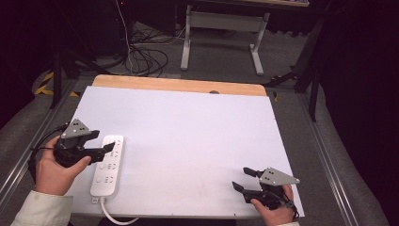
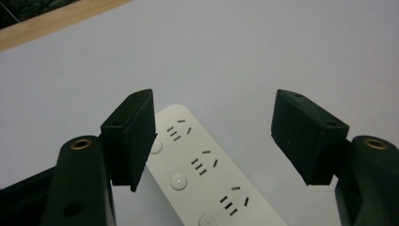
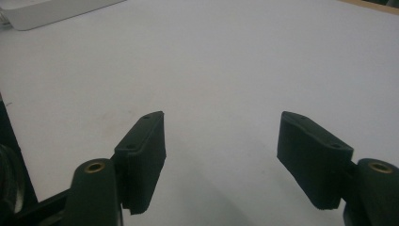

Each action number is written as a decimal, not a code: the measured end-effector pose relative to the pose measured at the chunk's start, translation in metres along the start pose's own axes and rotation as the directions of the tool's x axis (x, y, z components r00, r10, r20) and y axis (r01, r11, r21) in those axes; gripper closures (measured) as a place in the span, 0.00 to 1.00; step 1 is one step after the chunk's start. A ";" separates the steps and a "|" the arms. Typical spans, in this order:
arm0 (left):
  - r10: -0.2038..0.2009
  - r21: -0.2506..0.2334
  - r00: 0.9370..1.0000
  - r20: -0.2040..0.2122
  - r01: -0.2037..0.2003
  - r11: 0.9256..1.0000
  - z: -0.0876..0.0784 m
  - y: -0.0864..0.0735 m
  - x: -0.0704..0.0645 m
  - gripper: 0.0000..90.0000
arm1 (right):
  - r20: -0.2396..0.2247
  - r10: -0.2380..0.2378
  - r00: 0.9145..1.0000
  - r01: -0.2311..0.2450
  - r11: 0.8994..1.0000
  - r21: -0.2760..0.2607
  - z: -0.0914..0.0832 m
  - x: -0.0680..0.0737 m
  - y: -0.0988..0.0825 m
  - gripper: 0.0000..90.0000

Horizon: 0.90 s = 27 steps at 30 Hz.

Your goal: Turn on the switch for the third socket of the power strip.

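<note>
a white power strip (image 1: 108, 165) lies flat on the pale sheet (image 1: 188, 141) that covers the table (image 1: 179, 84), with its long side running away from the person and its white cord (image 1: 115, 217) leaving the near end and curling off the sheet's front edge. the left gripper (image 1: 104, 149) is held in the left hand (image 1: 56, 169) just beside the strip, on the side away from the other tool, and its jaws reach over the strip's far half, one tip above the sockets there; whether a jaw touches the plastic cannot be told. in the left gripper view the left gripper (image 2: 214, 136) has its jaws spread wide apart with nothing clamped, and the power strip (image 2: 202, 174) runs slantwise below and between them, closer to the jaw on that view's left, showing three socket groups and round buttons. the right gripper (image 1: 244, 180) sits well apart from the strip, near the sheet's front corner on the person's right, held low in the right hand (image 1: 273, 214) with its grey plate on top. in the right gripper view the right gripper (image 3: 221, 160) also has its jaws spread wide and empty over bare sheet (image 3: 226, 70), and the power strip (image 3: 51, 12) lies far ahead of it at that view's upper left corner.
</note>
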<state>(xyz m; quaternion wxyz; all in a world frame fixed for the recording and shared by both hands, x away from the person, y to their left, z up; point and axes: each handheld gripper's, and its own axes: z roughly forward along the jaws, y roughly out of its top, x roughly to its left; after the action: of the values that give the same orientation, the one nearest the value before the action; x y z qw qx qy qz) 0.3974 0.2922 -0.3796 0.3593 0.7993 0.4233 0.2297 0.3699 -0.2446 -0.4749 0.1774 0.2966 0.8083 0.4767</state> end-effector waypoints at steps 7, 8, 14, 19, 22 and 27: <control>0.014 -0.012 1.000 0.008 -0.014 1.000 -0.001 0.000 -0.002 0.29 | 0.000 -0.001 1.000 0.001 1.000 -0.001 0.000 0.000 0.000 0.37; 0.017 -0.021 1.000 0.010 -0.017 1.000 -0.002 0.000 -0.002 0.27 | -0.002 -0.002 1.000 0.002 1.000 -0.001 0.000 0.000 0.000 0.37; 0.029 -0.085 0.999 0.044 -0.025 0.996 -0.009 -0.002 -0.005 0.18 | -0.003 -0.003 1.000 0.003 1.000 -0.003 0.000 0.000 0.000 0.36; 0.016 -0.184 0.997 0.080 -0.001 0.983 -0.021 -0.007 -0.007 0.14 | -0.002 -0.002 1.000 0.002 1.000 -0.009 -0.001 0.000 0.000 0.35; 0.020 -0.224 0.996 0.087 0.000 0.975 -0.028 -0.013 -0.004 0.14 | -0.002 -0.003 1.000 0.003 1.000 -0.010 -0.001 0.000 0.000 0.35; 0.018 -0.238 0.996 0.085 0.003 0.971 -0.032 -0.027 -0.004 0.12 | -0.004 -0.003 1.000 0.003 1.000 -0.011 -0.001 0.000 0.000 0.35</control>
<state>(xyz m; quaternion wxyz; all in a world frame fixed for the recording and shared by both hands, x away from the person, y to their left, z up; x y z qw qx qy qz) 0.3596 0.3116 -0.3801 0.4696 0.7613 0.3737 0.2455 0.3690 -0.2454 -0.4741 0.1780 0.2933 0.8066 0.4813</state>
